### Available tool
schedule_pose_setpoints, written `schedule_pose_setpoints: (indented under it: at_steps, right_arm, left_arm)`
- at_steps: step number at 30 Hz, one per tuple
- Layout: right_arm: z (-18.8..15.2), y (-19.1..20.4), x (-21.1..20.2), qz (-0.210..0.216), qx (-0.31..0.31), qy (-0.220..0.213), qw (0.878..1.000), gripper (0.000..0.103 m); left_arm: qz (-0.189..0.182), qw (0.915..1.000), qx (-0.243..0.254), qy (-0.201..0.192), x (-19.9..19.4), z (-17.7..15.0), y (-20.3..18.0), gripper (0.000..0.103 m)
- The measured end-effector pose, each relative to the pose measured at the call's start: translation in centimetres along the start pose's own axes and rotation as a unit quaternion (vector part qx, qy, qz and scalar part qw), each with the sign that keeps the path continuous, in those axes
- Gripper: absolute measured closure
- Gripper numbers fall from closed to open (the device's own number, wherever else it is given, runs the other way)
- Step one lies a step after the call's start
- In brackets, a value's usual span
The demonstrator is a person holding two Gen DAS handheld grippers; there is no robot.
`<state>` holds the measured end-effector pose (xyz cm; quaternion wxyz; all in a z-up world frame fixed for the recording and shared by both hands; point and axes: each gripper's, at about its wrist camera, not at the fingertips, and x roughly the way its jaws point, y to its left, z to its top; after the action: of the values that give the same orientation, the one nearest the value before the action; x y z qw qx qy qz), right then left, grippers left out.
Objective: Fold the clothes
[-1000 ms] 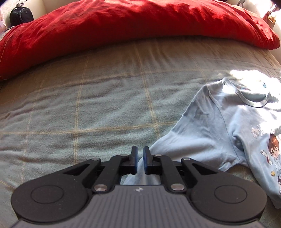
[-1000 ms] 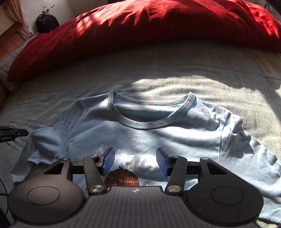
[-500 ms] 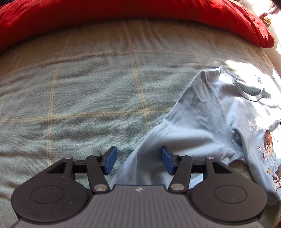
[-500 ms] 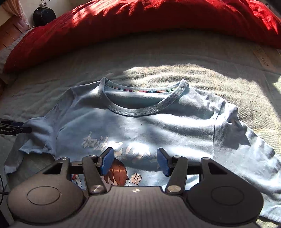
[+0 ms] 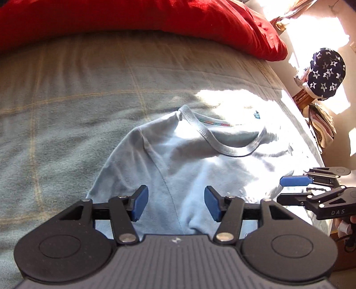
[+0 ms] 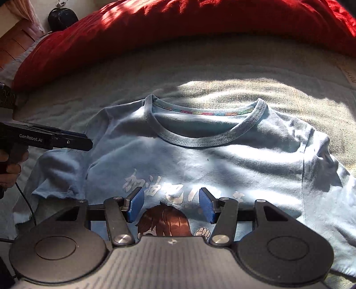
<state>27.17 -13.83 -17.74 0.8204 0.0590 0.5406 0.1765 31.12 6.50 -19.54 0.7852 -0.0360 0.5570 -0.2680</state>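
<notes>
While the light blue T-shirt point(image 6: 200, 160) is lying face up and spread out on the grey-green checked blanket point(image 5: 66, 106), collar toward the red duvet point(image 6: 178, 29), both grippers are hanging over it with nothing pinched. The left gripper point(image 5: 174, 205) is standing with jaws partly apart over the shirt's left sleeve point(image 5: 124, 173), empty. The right gripper point(image 6: 169, 204) is standing about as wide, empty, over the printed chest with its cartoon figure point(image 6: 164, 222).

Step in hand looks like picking grasp points for the first fold. To do it well, each gripper should be pinching an outer edge, shoulder seam or hem, catching both layers, then lifting evenly so the cloth is not bunching. The left sleeve is lying crumpled and partly tucked, so it probably needs flattening first. The hem is hidden below both views.

Around: a dark star-patterned cloth point(image 5: 326, 73) is sitting beyond the bed's edge, a black bag point(image 6: 63, 16) is sitting past the duvet, and a cable point(image 6: 25, 200) is trailing near the left sleeve. The blanket around the shirt is looking unobstructed; strong sun patches are washing out the collar area.
</notes>
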Motion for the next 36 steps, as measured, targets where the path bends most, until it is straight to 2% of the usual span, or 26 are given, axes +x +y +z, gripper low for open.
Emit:
schedule_pose_setpoints:
  at_steps: [1,5,9,14,19,21,25,30,36]
  right_arm:
    - [-0.1,0.0,0.0,0.0,0.002,0.001,1.0,0.044]
    - [-1.0,-0.3,0.1,-0.003,0.02,0.004,1.0,0.042]
    - [-2.0,-0.2,0.3,-0.008,0.031,0.016,0.999,0.042]
    - [-2.5,0.9,-0.4,-0.004,0.026,0.014,1.0,0.042]
    - [-2.5,2.5,-0.8,0.009,0.014,0.014,1.0,0.042]
    - [-2.6,3.2,-1.0,0.017,0.005,0.014,1.0,0.039]
    - [-3.2,4.0,-0.6,0.045,-0.007,0.022,0.999,0.039]
    - [-3.4,5.2,-1.5,0.081,-0.042,0.026,0.996,0.039]
    - [-4.1,5.3,-2.0,0.104,-0.095,0.034,0.989,0.039]
  left_arm:
    - [0.005,1.0,0.001,0.002,0.9,0.2,0.1,0.049]
    - [0.025,0.9987,-0.005,-0.045,1.6,1.9,1.2,0.047]
    - [0.059,0.9972,0.008,-0.044,1.8,3.8,0.9,0.048]
    - [0.06,0.9966,0.006,-0.056,-2.1,2.4,0.5,0.047]
    - [0.075,0.9954,-0.006,-0.059,-6.9,-2.2,-0.3,0.045]
    - [0.088,0.9943,-0.021,-0.057,-8.3,-4.6,-1.0,0.043]
    - [0.107,0.9902,-0.072,-0.053,-10.2,-9.9,-2.6,0.041]
    - [0.141,0.9788,-0.145,-0.034,-11.2,-16.4,-4.2,0.041]
    - [0.193,0.9623,-0.188,-0.04,-13.9,-21.5,-4.6,0.04]
